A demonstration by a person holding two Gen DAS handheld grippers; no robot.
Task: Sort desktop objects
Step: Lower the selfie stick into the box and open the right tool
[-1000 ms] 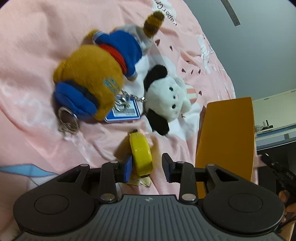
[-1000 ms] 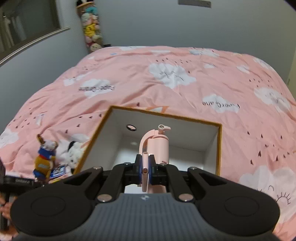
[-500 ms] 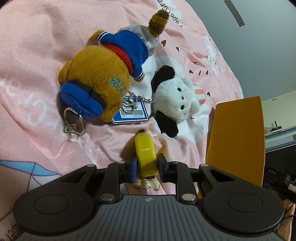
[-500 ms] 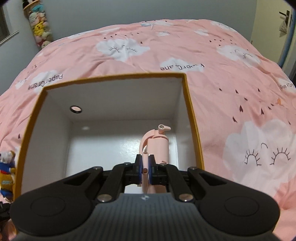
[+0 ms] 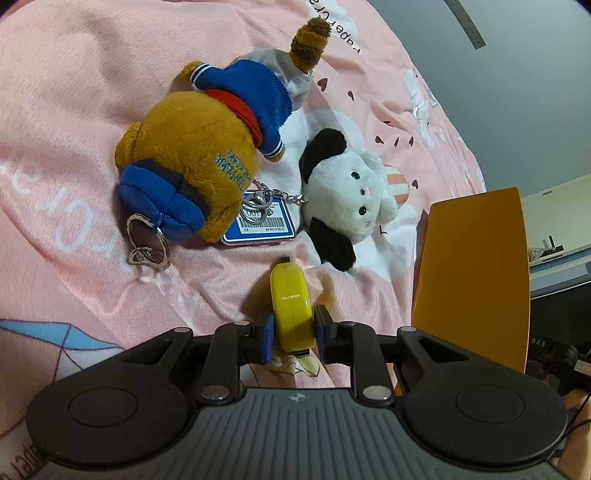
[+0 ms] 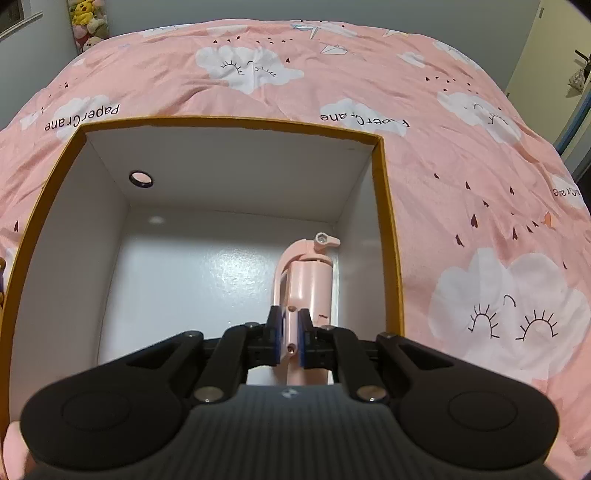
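In the left wrist view my left gripper (image 5: 291,338) is shut on a small yellow case (image 5: 291,302) lying on the pink bedspread (image 5: 74,92). Beyond it lie a brown plush in a blue jacket (image 5: 195,155), a blue barcode tag on a keyring (image 5: 260,221) and a white-and-black plush dog (image 5: 347,195). In the right wrist view my right gripper (image 6: 290,339) is shut on a pink handheld device (image 6: 306,280), held low inside the orange box (image 6: 384,206) over its white floor near the right wall.
The orange box's outer wall (image 5: 472,266) stands to the right of the yellow case. A small dark ring (image 6: 141,178) shows on the box's far inner wall. Stuffed toys (image 6: 88,22) hang in the far left corner of the room. A door (image 6: 546,55) stands at the far right.
My left gripper closed from open onto the yellow case. My right gripper tilted down and sank with the pink device from above the box rim to deep inside the box.
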